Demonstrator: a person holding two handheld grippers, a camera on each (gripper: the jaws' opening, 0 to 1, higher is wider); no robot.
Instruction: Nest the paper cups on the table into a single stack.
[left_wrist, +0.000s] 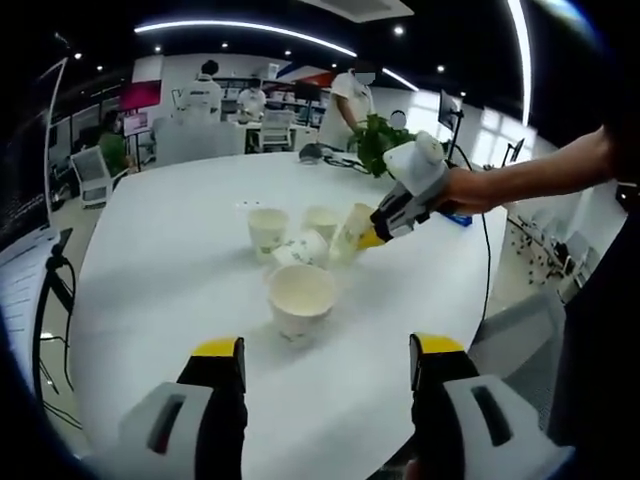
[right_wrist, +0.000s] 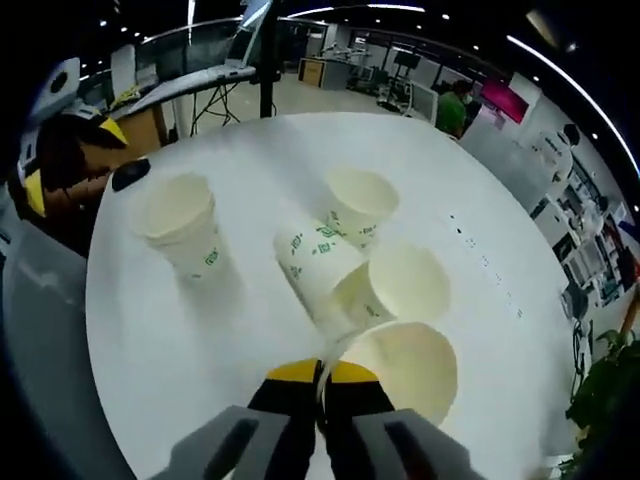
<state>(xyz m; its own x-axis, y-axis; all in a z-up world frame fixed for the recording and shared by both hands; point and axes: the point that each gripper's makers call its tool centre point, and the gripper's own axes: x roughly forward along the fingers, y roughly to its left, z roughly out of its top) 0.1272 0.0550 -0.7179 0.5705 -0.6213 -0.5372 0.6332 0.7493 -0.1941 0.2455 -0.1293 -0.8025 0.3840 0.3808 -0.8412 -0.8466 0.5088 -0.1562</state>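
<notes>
Several white paper cups with green print stand on the round white table (left_wrist: 160, 260). Closest to my left gripper (left_wrist: 328, 350) is one upright cup (left_wrist: 300, 297); the gripper hovers short of it, open and holding nothing. Behind that cup, one cup (left_wrist: 300, 248) lies on its side between two upright cups (left_wrist: 267, 230) (left_wrist: 322, 222). My right gripper (left_wrist: 372, 238), held by a hand, is shut on the rim of a tilted cup (left_wrist: 355, 230). In the right gripper view, the right gripper (right_wrist: 322, 375) pinches that cup's rim (right_wrist: 405, 370) beside the lying cup (right_wrist: 315, 265).
A green plant (left_wrist: 375, 140) and cables lie at the table's far edge. People stand at desks beyond it. An office chair (left_wrist: 92, 172) stands off to the left. In the right gripper view the left gripper (right_wrist: 70, 160) shows past the table edge (right_wrist: 100, 330).
</notes>
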